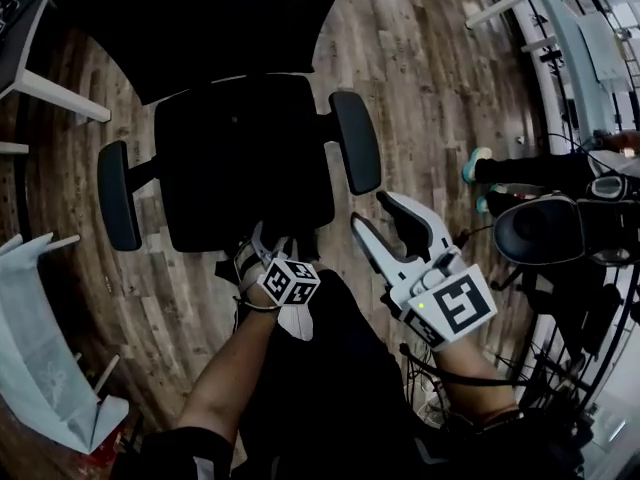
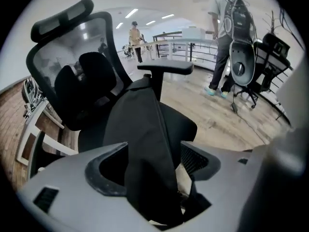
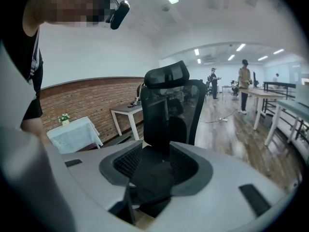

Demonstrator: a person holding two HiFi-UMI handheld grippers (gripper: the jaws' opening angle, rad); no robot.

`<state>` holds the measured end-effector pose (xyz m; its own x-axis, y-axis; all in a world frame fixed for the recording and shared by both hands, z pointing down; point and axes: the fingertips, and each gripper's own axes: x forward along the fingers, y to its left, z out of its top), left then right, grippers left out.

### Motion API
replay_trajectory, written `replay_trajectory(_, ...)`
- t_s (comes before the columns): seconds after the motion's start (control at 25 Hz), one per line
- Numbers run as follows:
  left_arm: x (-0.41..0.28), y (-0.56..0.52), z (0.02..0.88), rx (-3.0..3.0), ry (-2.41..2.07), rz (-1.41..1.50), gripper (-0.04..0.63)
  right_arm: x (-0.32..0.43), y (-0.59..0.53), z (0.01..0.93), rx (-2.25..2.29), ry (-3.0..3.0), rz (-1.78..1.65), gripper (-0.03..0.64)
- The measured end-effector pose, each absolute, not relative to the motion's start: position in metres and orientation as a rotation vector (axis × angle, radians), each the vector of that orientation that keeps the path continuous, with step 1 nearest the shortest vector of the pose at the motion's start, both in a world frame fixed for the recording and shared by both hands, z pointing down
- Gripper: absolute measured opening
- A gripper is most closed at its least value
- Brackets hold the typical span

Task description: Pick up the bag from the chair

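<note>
The black office chair [image 1: 240, 158] stands on the wood floor, seen from above in the head view. My left gripper [image 1: 268, 253] is at the seat's front edge. It is shut on the black bag [image 2: 145, 139], whose fabric runs from between the jaws up toward the seat [image 2: 178, 124] and armrest [image 2: 166, 67]. In the head view the bag is hard to tell from the dark seat. My right gripper [image 1: 385, 226] hangs open to the right of the chair, near its right armrest [image 1: 355, 138]. Only the chair [image 3: 169, 105] and dark fabric show through its gap [image 3: 154, 166].
A white table [image 1: 40, 368] stands at the left. A person with teal shoes [image 1: 478, 166] stands to the right beside another chair [image 1: 540, 230] and cables. A cloth-covered table [image 3: 72, 134] and a white desk [image 3: 128, 112] stand by the brick wall [image 3: 82, 100].
</note>
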<state>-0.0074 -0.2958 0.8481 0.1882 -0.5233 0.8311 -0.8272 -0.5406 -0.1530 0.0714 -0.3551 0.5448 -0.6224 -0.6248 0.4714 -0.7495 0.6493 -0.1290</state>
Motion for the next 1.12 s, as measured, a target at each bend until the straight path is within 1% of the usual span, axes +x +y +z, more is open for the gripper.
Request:
replay_trajectory(0.16, 0.001, -0.301, 0.878, 2.104, -1.280, 1.445, 0.344, 0.082, -0.379, 0.565, 1.018, -2.483, 0.462, 0.184)
replay_trajectory(0.36, -0.005, -0.296, 0.921, 2.052, -1.248, 1.641, 0.344, 0.082, -0.400, 0.586, 0.950, -2.478, 0.463, 0.187)
replay_trajectory(0.48, -0.009, -0.295, 0.933, 2.041, -1.274, 1.739, 0.343, 0.082, -0.405, 0.594, 0.917, -2.489, 0.456, 0.189)
replay_trajectory(0.64, -0.013, -0.300, 0.943, 2.011, -1.311, 1.812, 0.342, 0.086, -0.407, 0.600, 0.911, -2.501, 0.459, 0.189)
replay_trajectory(0.8, -0.019, -0.303, 0.948, 2.005, -1.353, 1.817, 0.339, 0.097, -0.402, 0.610, 0.920, -2.467, 0.492, 0.188)
replay_trajectory(0.92, -0.027, -0.305, 0.949, 2.014, -1.364, 1.796, 0.287, 0.103, -0.397, 0.613, 0.939, -2.456, 0.505, 0.189)
replay_trajectory(1.0, -0.033, -0.308, 0.946, 2.031, -1.369, 1.783, 0.226, 0.104, -0.396, 0.613, 0.954, -2.459, 0.509, 0.187)
replay_trajectory(1.04, -0.035, -0.309, 0.943, 2.044, -1.367, 1.770, 0.182, 0.104, -0.395, 0.613, 0.960, -2.462, 0.512, 0.189)
replay_trajectory(1.12, -0.039, -0.310, 0.938, 2.077, -1.359, 1.740, 0.134, 0.103, -0.393, 0.612, 0.970, -2.470, 0.522, 0.189)
